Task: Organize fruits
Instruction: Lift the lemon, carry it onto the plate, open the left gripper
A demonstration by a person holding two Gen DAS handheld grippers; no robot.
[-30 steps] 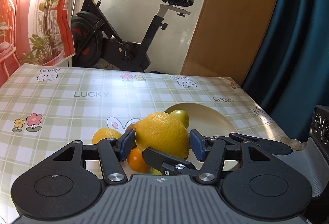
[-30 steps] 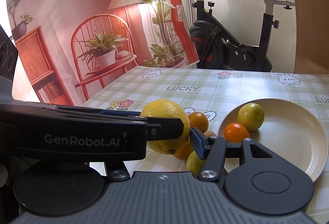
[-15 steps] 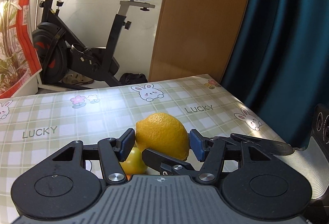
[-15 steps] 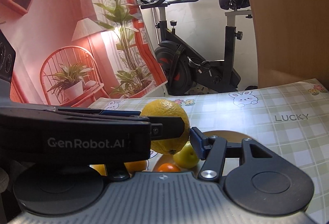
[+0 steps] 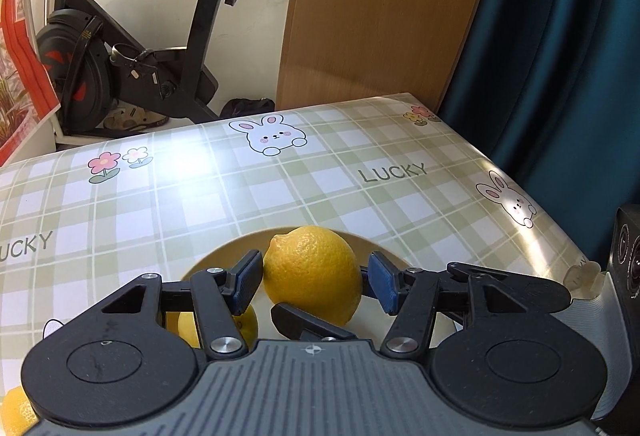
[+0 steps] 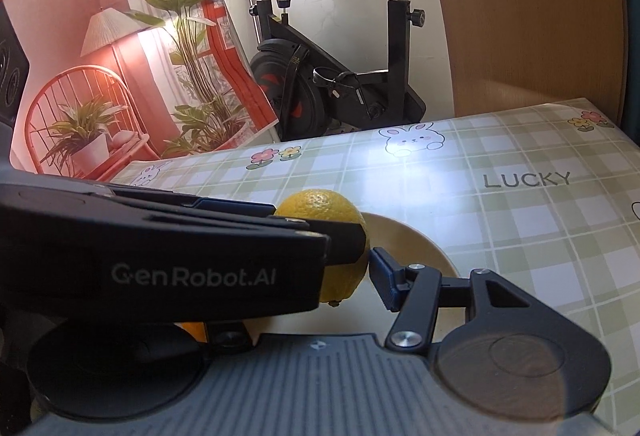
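Note:
A large yellow lemon [image 5: 313, 274] sits between the blue pads of my left gripper [image 5: 312, 282], over the cream plate [image 5: 224, 256]. The left pad touches it; a small gap shows at the right pad, so the jaws look slightly parted. The same lemon [image 6: 328, 236] shows in the right wrist view, above the plate [image 6: 420, 244], with the left gripper's body across it. My right gripper [image 6: 360, 268] shows only its right finger [image 6: 384, 280], which holds nothing I can see. A smaller yellow fruit [image 5: 188, 328] lies under the left finger.
The table has a green checked cloth with bunnies and "LUCKY" print [image 5: 392, 171]. An exercise bike [image 5: 132, 47] stands behind it, with a wooden panel [image 5: 380, 15] and a teal curtain [image 5: 560, 55] to the right. Another yellow fruit [image 5: 16, 412] shows at the bottom left. An orange fruit [image 6: 194, 330] peeks under the left gripper.
Both grippers swung right, from the fruit pile to over the plate, and came lower. The lemon travelled with the left gripper, and a gap has opened at its right pad.

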